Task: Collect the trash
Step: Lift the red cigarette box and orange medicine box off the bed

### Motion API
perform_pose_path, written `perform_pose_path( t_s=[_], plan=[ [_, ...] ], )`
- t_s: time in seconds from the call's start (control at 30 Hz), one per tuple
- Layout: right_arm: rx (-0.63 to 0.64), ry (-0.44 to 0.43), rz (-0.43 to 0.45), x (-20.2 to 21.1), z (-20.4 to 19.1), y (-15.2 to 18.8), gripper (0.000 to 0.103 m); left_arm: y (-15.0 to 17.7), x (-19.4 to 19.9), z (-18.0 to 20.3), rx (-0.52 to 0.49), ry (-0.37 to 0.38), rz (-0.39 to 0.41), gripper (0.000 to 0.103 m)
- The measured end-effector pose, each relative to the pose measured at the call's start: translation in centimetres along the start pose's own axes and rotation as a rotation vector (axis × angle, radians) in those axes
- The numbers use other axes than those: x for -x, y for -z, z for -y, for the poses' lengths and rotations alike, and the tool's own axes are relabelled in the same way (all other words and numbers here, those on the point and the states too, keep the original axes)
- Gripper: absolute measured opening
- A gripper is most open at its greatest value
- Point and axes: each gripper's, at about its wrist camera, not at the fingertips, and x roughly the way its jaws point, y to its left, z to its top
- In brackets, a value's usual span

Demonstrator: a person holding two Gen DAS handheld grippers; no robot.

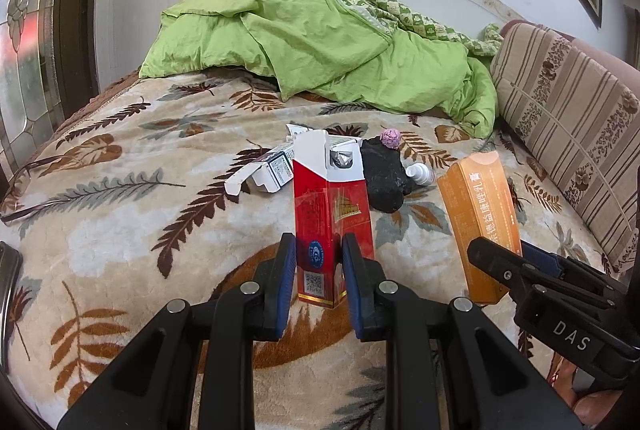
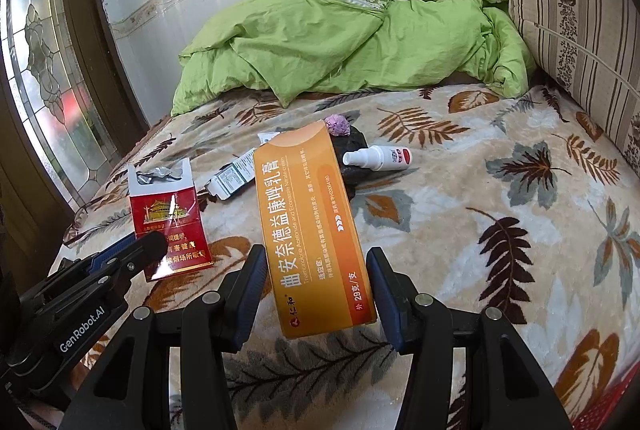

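My left gripper (image 1: pixel 319 270) is shut on a red cigarette pack (image 1: pixel 332 214) with its lid flipped open, held upright over the bed. The right wrist view shows that pack (image 2: pixel 166 218) and the left gripper (image 2: pixel 136 245) at the left. My right gripper (image 2: pixel 318 290) is shut on a long orange medicine box (image 2: pixel 308 222), tilted and lifted off the blanket; the left wrist view shows this box (image 1: pixel 480 218) at the right. Behind them on the bed lie an opened white carton (image 1: pixel 264 172), a black crumpled bag (image 1: pixel 384 178), a pink paper ball (image 1: pixel 390 138) and a small white spray bottle (image 2: pixel 380 156).
A leaf-patterned blanket (image 2: pixel 500 250) covers the bed. A heaped green quilt (image 1: pixel 320 46) fills the far side by the wall. A striped cushion (image 1: pixel 568 118) lines the right edge. A dark-framed glass door (image 2: pixel 52 102) stands at the left.
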Motion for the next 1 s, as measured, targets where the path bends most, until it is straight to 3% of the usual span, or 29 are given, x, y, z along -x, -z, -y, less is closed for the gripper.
perform_pose_path(
  t_s=[0.63, 1.0],
  plan=[
    [0.016, 0.022, 0.03, 1.1, 0.3, 0.3, 0.055, 0.6, 0.1, 0.1, -0.033, -0.013, 0.004, 0.022],
    [-0.016, 0.028, -0.024, -0.5, 0.9, 0.2, 0.055, 0.6, -1.1, 0.0, -0.029, -0.02, -0.028, 0.022]
  ],
)
